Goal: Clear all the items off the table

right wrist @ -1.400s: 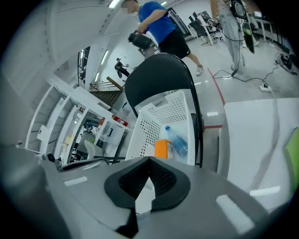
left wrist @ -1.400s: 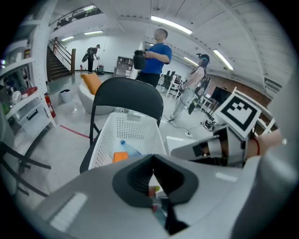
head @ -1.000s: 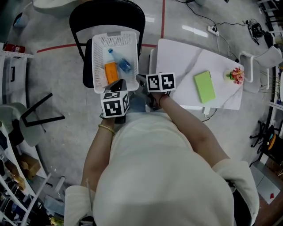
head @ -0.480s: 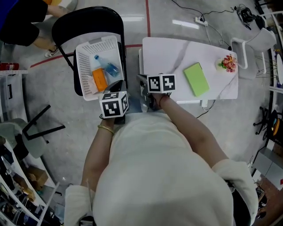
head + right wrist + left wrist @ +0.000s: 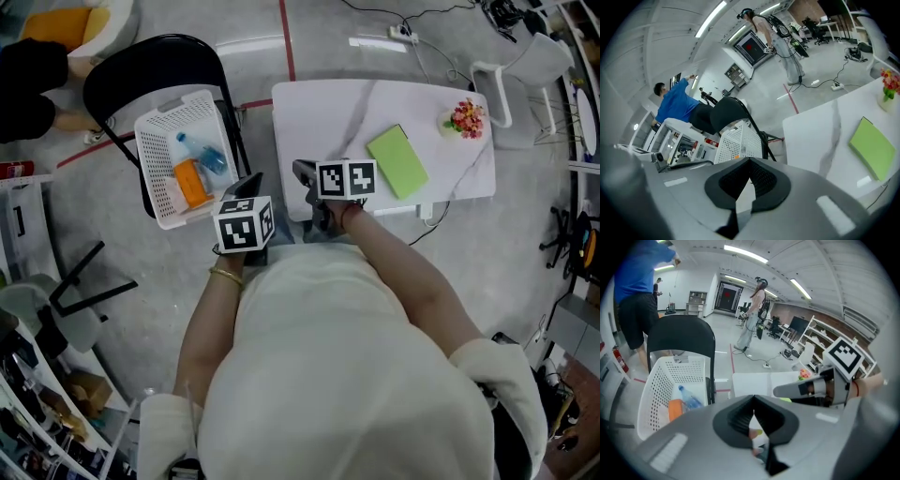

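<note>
The white marble bench [image 5: 319,112] has swung before the left claw [image 5: 248,184] and right claw [image 5: 302,172], both pressed together. Likely next: spread for the flat green notebook [image 5: 397,161] beyond the right claw

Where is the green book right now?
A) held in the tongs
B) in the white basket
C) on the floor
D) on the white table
D: the green book lies flat on the white table, while the white basket holds only a bottle and an orange item.
</note>
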Demonstrator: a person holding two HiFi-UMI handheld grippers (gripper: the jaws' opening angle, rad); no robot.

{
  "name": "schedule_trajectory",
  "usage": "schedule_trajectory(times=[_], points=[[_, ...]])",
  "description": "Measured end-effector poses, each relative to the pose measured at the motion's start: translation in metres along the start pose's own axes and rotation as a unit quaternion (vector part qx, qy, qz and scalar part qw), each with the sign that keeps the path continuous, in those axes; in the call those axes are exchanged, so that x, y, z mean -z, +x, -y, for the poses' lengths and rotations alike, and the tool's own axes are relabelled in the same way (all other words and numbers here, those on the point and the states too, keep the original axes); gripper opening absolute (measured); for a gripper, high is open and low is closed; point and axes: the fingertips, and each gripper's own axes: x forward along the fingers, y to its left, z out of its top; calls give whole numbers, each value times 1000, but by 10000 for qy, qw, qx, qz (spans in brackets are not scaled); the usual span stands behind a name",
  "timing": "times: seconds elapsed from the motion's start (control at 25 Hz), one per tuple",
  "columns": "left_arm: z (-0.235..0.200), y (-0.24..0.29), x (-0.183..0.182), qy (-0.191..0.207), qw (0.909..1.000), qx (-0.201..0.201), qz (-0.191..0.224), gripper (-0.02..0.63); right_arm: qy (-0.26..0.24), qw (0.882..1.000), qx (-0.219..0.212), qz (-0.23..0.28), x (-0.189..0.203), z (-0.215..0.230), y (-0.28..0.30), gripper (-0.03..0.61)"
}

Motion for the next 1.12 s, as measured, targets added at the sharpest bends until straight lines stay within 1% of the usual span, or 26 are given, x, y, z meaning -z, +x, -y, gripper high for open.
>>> schedule_trajectory(times=[0.36,0.56,0.88,1.12], points=[[52,22,4,114,9998,101,-145,9,-63,9999,-22,89,-3,39,-37,-2],[79,34,6,212,9995,145,-208,9,19,9998,-27,208,-7,64,-56,-2],[127,60,11,452,9977,274,-414,9,131,9991,81,399,-11,115,-91,-2],[163,78,12,597,9964,338,-493,9,207,9984,224,475,-10,159,-113,-2]])
